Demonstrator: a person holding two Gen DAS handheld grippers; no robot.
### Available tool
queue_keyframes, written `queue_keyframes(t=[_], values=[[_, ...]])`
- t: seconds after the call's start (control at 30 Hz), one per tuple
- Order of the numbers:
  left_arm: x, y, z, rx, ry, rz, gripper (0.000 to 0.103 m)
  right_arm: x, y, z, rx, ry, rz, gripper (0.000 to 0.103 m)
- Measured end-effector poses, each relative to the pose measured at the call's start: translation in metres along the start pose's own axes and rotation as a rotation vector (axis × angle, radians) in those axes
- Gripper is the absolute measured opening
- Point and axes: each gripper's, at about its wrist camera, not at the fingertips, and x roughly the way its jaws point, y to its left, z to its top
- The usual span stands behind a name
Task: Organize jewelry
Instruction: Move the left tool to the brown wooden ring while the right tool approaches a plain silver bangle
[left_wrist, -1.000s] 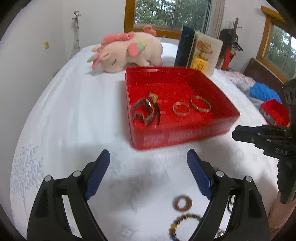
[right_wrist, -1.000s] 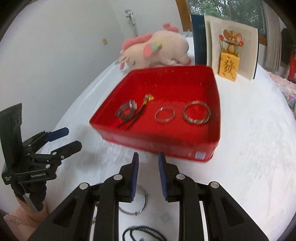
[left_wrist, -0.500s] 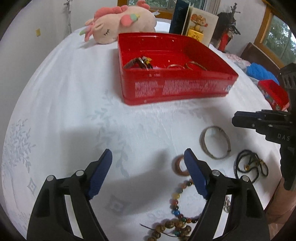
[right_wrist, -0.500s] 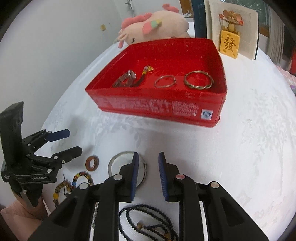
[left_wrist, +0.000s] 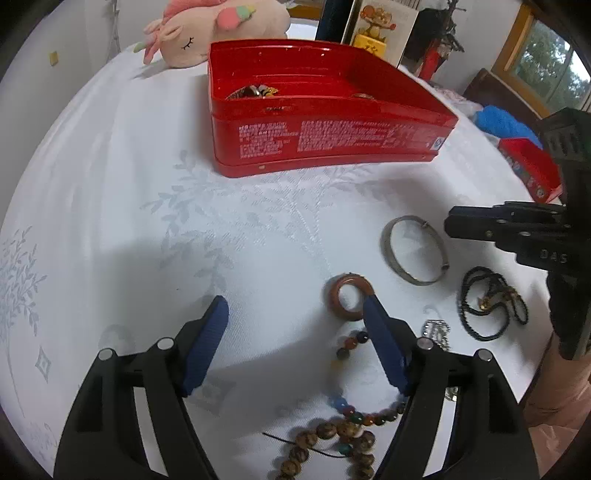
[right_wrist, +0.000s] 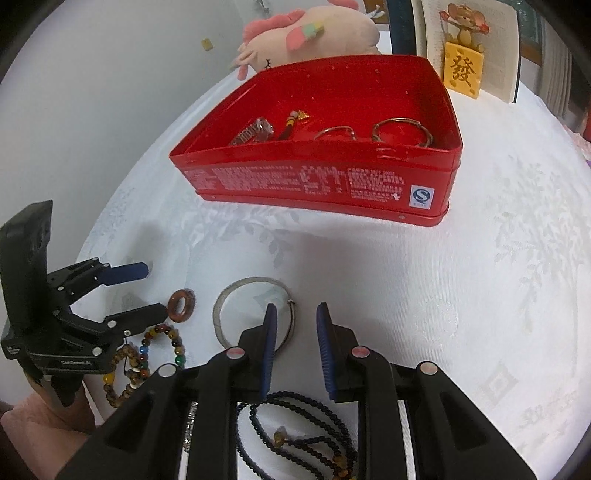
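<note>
A red tin (left_wrist: 332, 147) (right_wrist: 317, 184) on the white tablecloth holds a watch (right_wrist: 253, 133), a tassel charm and two metal bangles (right_wrist: 400, 131). On the cloth in front lie a silver bangle (left_wrist: 413, 251) (right_wrist: 255, 315), a brown ring (left_wrist: 351, 301) (right_wrist: 181, 304), coloured bead bracelets (left_wrist: 343, 428) (right_wrist: 147, 354) and a dark bead necklace (left_wrist: 487, 302) (right_wrist: 295, 435). My left gripper (left_wrist: 295, 306) (right_wrist: 144, 291) is open and low, its right fingertip by the brown ring. My right gripper (right_wrist: 295, 314) (left_wrist: 454, 221) is partly open, its left finger over the silver bangle's near rim.
A pink plush toy (left_wrist: 214, 29) (right_wrist: 310, 33) lies behind the tin. An open book with a yellow ornament (right_wrist: 463, 70) (left_wrist: 369, 37) stands at the back. A small silver chain piece (left_wrist: 437, 332) lies near the necklace. A second red box (left_wrist: 532, 173) and blue cloth sit at right.
Both grippers have dropped lower and closer to the loose jewelry. The right gripper's fingers have opened wider over the silver bangle. The left fingertip has come up beside the brown ring.
</note>
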Motion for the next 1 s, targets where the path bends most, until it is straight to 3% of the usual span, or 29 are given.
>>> queue_keyframes(t=[0.33, 0.4, 0.53, 0.6, 0.9, 1.0], values=[[0.009, -0.010, 0.003, 0.053, 0.020, 0.009, 0.072, 0.016, 0.007, 0.003, -0.028, 0.038, -0.004, 0.023], [0.010, -0.010, 0.003, 0.064, 0.023, 0.038, 0.057, 0.019, 0.008, 0.004, -0.034, 0.044, -0.012, 0.023], [0.010, -0.006, 0.005, 0.068, 0.015, 0.051, 0.045, 0.019, 0.010, 0.006, -0.046, 0.048, -0.023, 0.023], [0.010, -0.002, 0.007, 0.056, 0.010, 0.056, 0.032, 0.020, 0.012, 0.006, -0.061, 0.053, -0.040, 0.023], [0.010, 0.008, 0.010, 0.024, 0.000, 0.053, 0.014, 0.029, 0.030, 0.006, -0.178, 0.061, -0.141, 0.022], [0.011, 0.011, 0.011, 0.018, -0.003, 0.052, 0.012, 0.031, 0.035, 0.006, -0.210, 0.060, -0.166, 0.010]])
